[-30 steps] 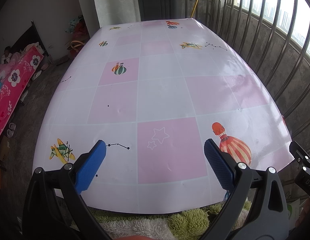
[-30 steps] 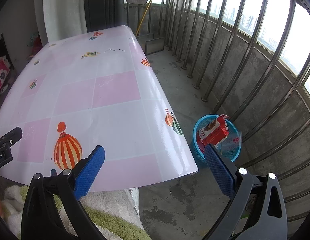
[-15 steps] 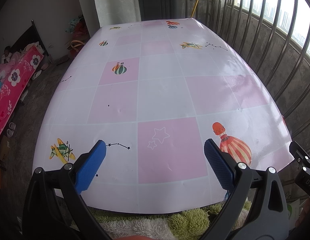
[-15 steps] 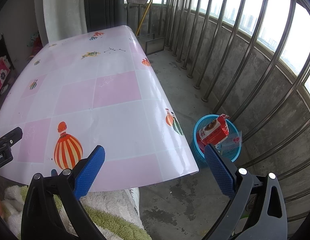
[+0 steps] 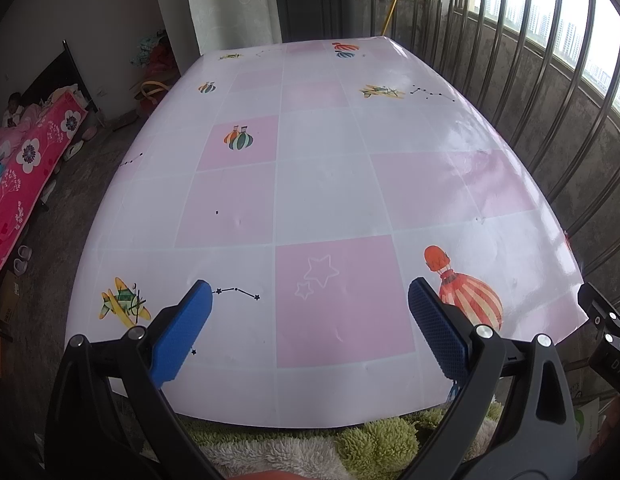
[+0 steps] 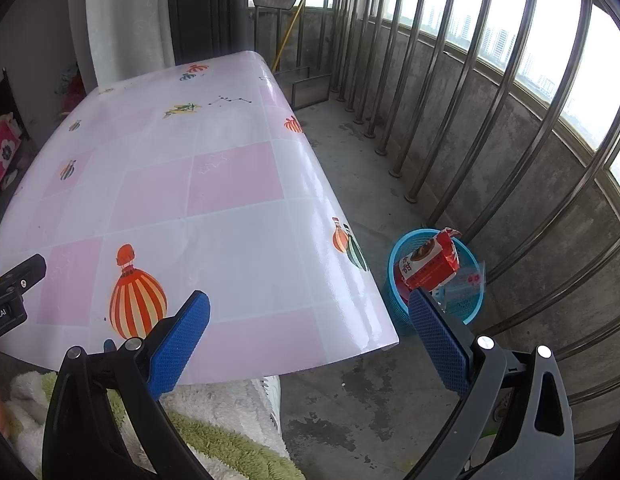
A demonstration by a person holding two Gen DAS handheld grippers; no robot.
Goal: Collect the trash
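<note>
The blue basket [image 6: 430, 276] beside the table [image 6: 237, 216] is partly hidden: the red wrapper [image 6: 428, 264] covers its middle and the right gripper [image 6: 310, 336]'s blue finger pad crosses its near rim. What lies under the wrapper in the basket cannot be told. The wrapper's print is too small to read. The basket is out of the left wrist view.

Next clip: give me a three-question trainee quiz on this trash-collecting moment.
1. True or false: the red wrapper lies on the table.
2. The blue basket stands: A) on the table B) on the floor by the railing C) on the bed.
3. Fill in: both the left gripper and the right gripper are ____.

Key: 1 false; 2 B; 3 open.
</note>
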